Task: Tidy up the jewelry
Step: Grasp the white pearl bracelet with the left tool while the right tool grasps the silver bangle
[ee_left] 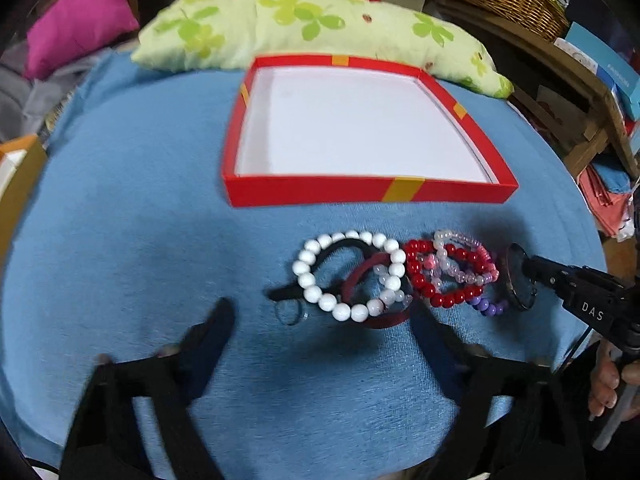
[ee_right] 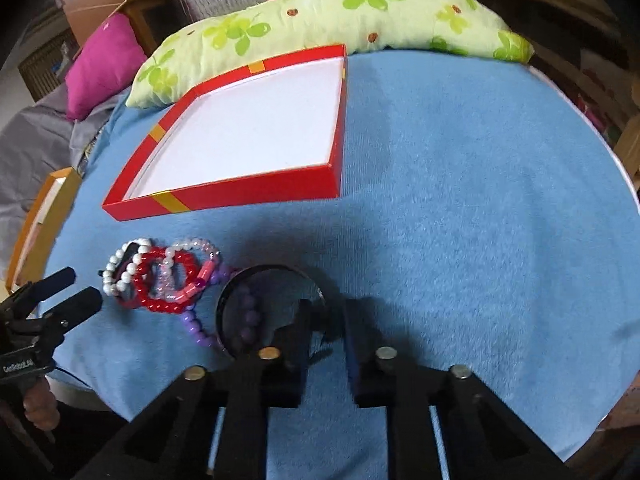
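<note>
Our right hand-held gripper (ee_right: 326, 332) is nearly closed on the rim of a dark round bangle (ee_right: 268, 308), tilted over purple beads (ee_right: 200, 330). Lifting it could drag that tangled pile of beaded bracelets (ee_left: 400, 276), which lies just ahead of our wide-open, empty left hand-held gripper (ee_left: 324, 328). The shallow red cardboard box (ee_left: 372, 194) waits beyond on the blue-covered bench (ee_right: 460, 200).

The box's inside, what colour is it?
White inside the red box, with yellow stripes on its walls. The left wrist view shows it best.

Box (ee_left: 404, 190) behind bracelets (ee_left: 394, 276), pillow (ee_left: 304, 28) behind box, all on cloth (ee_left: 140, 220)
</note>
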